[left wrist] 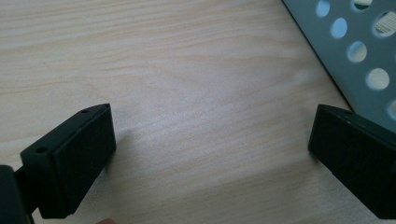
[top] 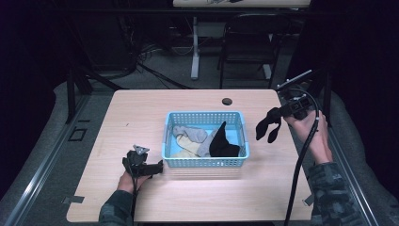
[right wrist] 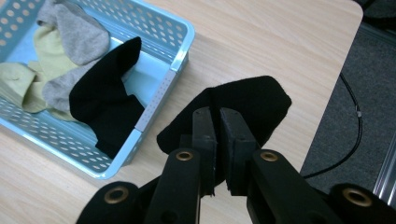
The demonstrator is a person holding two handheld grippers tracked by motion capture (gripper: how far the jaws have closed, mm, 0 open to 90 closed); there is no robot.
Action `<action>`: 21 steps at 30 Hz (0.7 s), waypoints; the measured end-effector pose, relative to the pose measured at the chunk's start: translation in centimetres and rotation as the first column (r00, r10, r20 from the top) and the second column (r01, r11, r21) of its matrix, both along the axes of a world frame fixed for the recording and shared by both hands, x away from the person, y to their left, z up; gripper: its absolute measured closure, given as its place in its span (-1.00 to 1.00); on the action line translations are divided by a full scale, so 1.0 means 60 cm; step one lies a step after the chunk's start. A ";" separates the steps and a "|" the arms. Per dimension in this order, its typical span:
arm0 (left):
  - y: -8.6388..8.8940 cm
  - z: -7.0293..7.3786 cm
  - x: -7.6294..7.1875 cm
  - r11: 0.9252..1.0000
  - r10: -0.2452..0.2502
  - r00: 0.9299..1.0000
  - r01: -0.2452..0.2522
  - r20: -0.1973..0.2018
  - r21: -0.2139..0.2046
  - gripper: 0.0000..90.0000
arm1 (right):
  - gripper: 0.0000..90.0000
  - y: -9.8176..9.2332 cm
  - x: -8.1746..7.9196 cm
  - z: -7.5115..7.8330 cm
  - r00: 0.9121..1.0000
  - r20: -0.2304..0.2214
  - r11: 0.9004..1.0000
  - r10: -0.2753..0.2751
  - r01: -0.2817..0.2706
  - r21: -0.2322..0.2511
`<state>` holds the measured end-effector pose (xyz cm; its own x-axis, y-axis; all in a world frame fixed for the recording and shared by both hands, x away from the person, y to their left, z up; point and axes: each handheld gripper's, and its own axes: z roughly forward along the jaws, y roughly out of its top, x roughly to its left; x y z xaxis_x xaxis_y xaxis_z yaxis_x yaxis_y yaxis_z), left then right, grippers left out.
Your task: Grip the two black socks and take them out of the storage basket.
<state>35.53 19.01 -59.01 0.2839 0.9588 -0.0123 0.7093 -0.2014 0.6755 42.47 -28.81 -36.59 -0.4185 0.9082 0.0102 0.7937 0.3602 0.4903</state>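
Note:
A light blue perforated basket [top: 205, 162] stands mid-table and holds grey [top: 193, 133], pale yellow [top: 186, 147] and black socks [top: 222, 143]. To its right, above the table, my right gripper [top: 278, 113] is shut on a black sock [top: 266, 126] that dangles from it. In the right gripper view the black sock [right wrist: 243, 105] is pinched between the jaws of the right gripper [right wrist: 217, 116], with the basket [right wrist: 161, 88] at the upper left. My left gripper [top: 157, 167] rests on the table by the basket's front left corner, open and empty [left wrist: 210, 140].
A round cable hole [top: 227, 101] sits near the table's far edge. Beyond the table stand a chair [top: 249, 42] and a desk leg [top: 195, 47]. A cable [right wrist: 348, 140] lies on the grey floor past the table's right edge. The basket wall [left wrist: 359, 51] is close to the left gripper.

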 end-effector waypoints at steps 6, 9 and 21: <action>0.000 0.000 0.000 1.000 0.000 1.000 0.000 0.000 0.000 -0.98 | 0.89 -0.001 0.004 -0.029 1.000 -0.030 1.000 -0.008 0.008 0.008; 0.000 0.000 0.000 1.000 0.000 1.000 0.000 0.000 0.000 -0.98 | 0.89 0.002 0.008 -0.045 0.999 -0.047 1.000 -0.008 0.008 0.004; 0.000 0.000 0.000 1.000 0.000 1.000 0.000 0.000 0.000 -0.98 | 0.89 0.006 0.021 -0.117 0.993 -0.114 1.000 -0.026 0.027 0.008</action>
<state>35.53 19.01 -59.01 0.2838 0.9588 -0.0127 0.7093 -0.2010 0.6756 43.72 -28.47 -43.62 -0.3900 0.9185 0.0654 0.8537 0.3340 0.3996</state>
